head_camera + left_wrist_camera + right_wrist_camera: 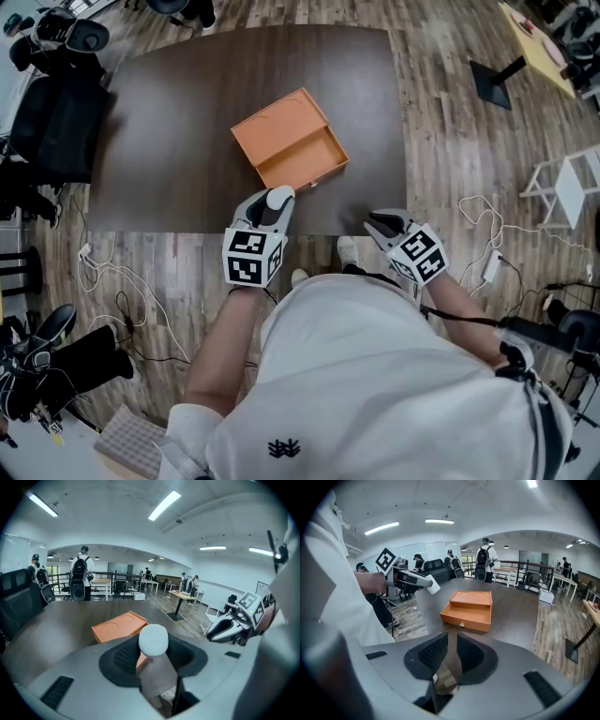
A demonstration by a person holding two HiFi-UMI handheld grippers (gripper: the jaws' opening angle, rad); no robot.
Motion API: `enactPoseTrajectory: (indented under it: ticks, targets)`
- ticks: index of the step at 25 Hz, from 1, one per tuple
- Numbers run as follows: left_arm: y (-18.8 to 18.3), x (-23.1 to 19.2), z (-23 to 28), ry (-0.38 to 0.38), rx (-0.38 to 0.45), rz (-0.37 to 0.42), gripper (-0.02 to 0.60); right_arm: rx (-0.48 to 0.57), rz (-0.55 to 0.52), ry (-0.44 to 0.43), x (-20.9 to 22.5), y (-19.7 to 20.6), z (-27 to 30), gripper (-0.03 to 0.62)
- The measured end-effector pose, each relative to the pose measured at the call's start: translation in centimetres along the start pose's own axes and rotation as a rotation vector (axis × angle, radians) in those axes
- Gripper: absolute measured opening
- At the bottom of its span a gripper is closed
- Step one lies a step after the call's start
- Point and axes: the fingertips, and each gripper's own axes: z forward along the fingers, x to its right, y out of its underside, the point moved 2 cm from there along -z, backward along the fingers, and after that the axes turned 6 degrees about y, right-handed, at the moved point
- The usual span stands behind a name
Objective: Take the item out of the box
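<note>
White item [153,639]: lower part hidden between the pads of the left hand-held gripper [153,652].
Orange box [115,629]: near corner hidden behind the white item.
Distant people [80,571]: too small and blurred for detail.

Open box [291,141] sits on table [169,141], about mid-table. Left gripper [272,202] just before box's near corner, round item [153,640] between its jaws. Right gripper [382,225] to its right, over table's near edge, apart from box
</note>
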Motion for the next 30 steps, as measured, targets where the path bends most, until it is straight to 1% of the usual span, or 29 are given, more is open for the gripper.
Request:
enactPoseTrajectory:
  ticks: [7,14,18,25,30]
  targets:
    - [0.6,2.4,-4.1,0.055,0.039,0.036,0.173,0.0,0.023,0.034,-3.0,0.5,-1.1,0.044]
    - [1.8,3.7,-7.9,0.108,0.057,0.087,0.173,0.024,0.043,0.058,-6.6,0.4,-1.0,0.023]
    - [2.9,4.0,-9.8,0.134,0.065,0.095,0.173,0.031,0.045,0.06,-9.2,0.7,-0.8,0.015]
    - [3.8,3.9,-11.3,0.162,0.07,0.097,0.173,0.023,0.03,0.066,-11.8,0.8,-1.0,0.008]
    - [4.4,4.6,-12.1,0.176,0.083,0.104,0.173,0.013,0.007,0.073,-13.0,1.3,-1.7,0.006]
